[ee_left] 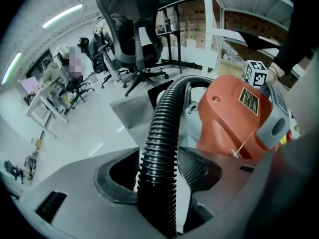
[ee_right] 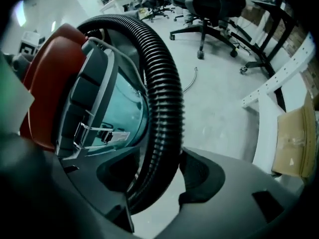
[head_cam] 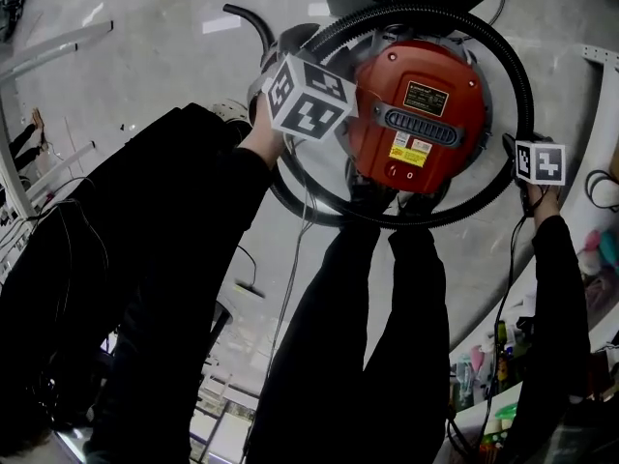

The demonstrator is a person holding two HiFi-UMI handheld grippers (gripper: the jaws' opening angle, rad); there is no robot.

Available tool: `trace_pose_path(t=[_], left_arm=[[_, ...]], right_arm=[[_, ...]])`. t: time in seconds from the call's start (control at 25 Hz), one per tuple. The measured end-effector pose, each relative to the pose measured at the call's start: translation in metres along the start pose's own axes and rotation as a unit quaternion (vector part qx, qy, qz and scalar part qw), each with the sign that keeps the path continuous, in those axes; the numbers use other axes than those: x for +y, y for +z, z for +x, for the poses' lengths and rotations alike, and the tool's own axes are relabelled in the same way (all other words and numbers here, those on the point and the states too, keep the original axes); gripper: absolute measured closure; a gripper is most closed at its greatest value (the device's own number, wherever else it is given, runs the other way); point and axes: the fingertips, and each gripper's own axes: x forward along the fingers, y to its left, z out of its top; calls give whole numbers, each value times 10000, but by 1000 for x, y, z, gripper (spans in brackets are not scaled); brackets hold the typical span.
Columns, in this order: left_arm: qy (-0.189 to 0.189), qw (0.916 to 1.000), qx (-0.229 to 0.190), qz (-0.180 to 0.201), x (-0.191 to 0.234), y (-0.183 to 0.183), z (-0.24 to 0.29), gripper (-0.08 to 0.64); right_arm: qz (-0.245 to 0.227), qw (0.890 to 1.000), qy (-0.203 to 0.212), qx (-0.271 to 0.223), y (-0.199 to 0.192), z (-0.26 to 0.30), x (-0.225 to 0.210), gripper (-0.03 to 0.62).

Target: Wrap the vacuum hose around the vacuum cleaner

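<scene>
A pale, glossy floor [head_cam: 145,66] fills the head view, and the person's dark-trousered legs [head_cam: 387,336] stand on it. Just ahead of the feet stands the vacuum cleaner [head_cam: 416,114], seen from above. Its top is red, with a grey handle and a yellow label, and the right gripper view shows a clear teal-tinted canister [ee_right: 114,108] beneath it.

The black ribbed vacuum hose [head_cam: 515,85] runs in a wide ring around the cleaner – over the far side, down the right and back under the near side.

The left hand-held gripper [ee_left: 159,176] is on the ring's left side and points steeply down. Its jaws pinch the hose, with a pad against each side of the ribbed wall. The right hand-held gripper [ee_right: 159,183] is on the ring's right side and points straight down. The hose passes between its jaws too, and the pads are pressed to its sides.

Each gripper carries a marker cube – the left one [head_cam: 309,95] overlaps the cleaner's edge in the head view, and the right one [head_cam: 540,162] sits just outside the ring.

Beyond the cleaner, the left gripper view shows an office chair [ee_left: 132,29] and white shelving [ee_left: 234,29].
</scene>
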Motion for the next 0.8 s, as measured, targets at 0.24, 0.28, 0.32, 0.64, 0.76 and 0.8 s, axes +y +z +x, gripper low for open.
trace_pose_path(t=[0.24, 0.28, 0.32, 0.64, 0.76, 0.8], left_arm=[[111, 9981, -454, -409, 4, -1, -37, 238], [103, 9960, -580, -667, 6, -2, -48, 237], [93, 9931, -714, -930, 9, -4, -61, 237], [503, 9497, -1036, -2913, 10, -94, -150, 238], [115, 9499, -621, -3061, -34, -131, -157, 238], [-83, 9530, -472, -2993, -55, -139, -156, 239]], right_arm=[[125, 9999, 85, 13, -4, 4, 14, 264], [209, 9997, 80, -27, -4, 3, 15, 264], [298, 9995, 81, -72, -5, 2, 17, 264], [1030, 9904, 648, -651, -51, -24, 71, 265], [1060, 9851, 1158, -708, -83, -36, 119, 265], [998, 9839, 1315, -689, -93, -40, 137, 265]])
